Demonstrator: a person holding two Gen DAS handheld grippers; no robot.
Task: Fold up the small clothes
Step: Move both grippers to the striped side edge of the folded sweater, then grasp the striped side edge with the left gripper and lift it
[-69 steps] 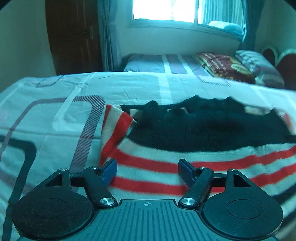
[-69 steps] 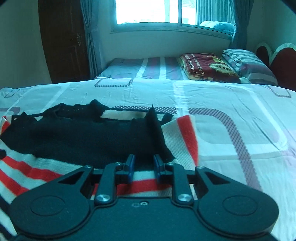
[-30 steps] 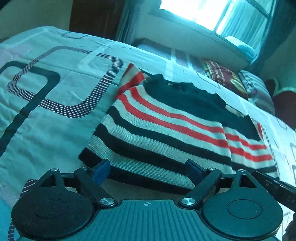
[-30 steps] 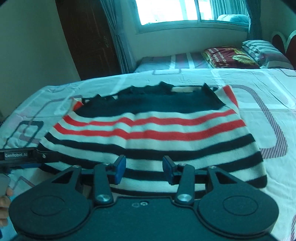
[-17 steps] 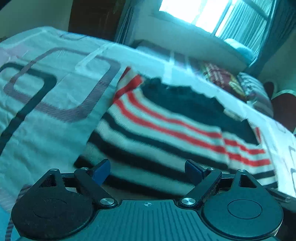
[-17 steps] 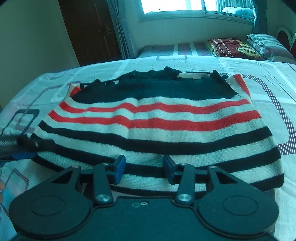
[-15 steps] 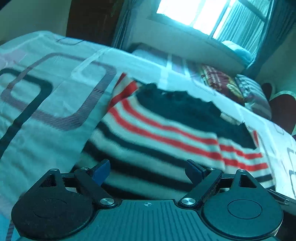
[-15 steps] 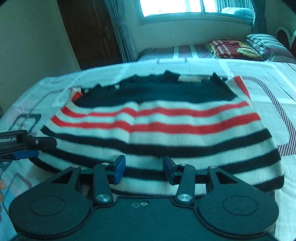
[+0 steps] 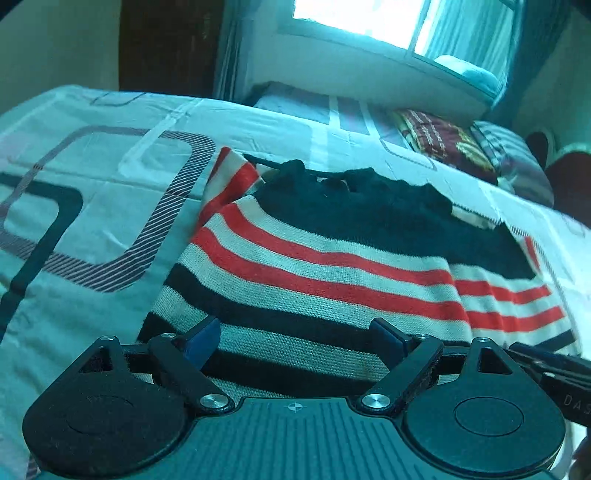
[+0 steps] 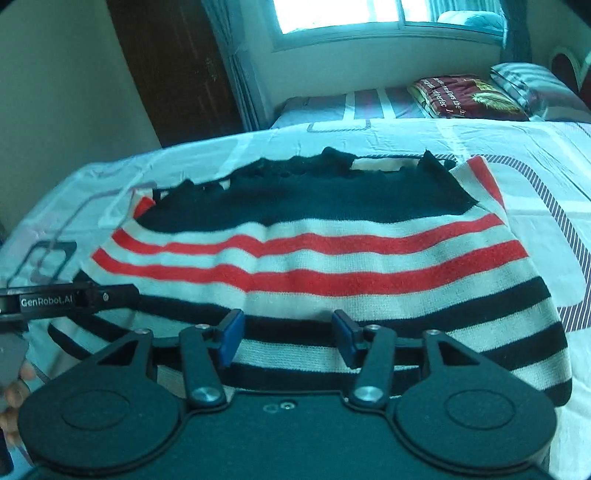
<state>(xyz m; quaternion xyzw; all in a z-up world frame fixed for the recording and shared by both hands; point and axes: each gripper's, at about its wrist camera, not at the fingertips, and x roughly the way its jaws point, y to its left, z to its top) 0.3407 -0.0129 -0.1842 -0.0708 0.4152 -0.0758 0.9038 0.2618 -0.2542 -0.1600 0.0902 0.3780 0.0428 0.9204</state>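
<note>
A small knit sweater (image 9: 332,273) with black, white and red stripes lies folded flat on the bed, its black upper part at the far side; it also shows in the right wrist view (image 10: 332,258). My left gripper (image 9: 295,339) is open and empty, hovering over the sweater's near left hem. My right gripper (image 10: 288,336) is open and empty over the near hem, toward the right. The left gripper's finger (image 10: 74,297) shows at the left of the right wrist view. The right gripper's finger (image 9: 554,365) shows at the right of the left wrist view.
The bedsheet (image 9: 92,221) is white with dark rounded-square patterns. A second bed with a maroon folded blanket (image 10: 465,96) and striped pillow (image 10: 535,85) stands behind, under a bright window (image 10: 351,14). A dark wooden door (image 10: 173,66) is at the back left.
Both grippers pulled back from the sweater's far black part to its near hem. The right gripper, nearly shut before, has opened wider. The sweater lies still.
</note>
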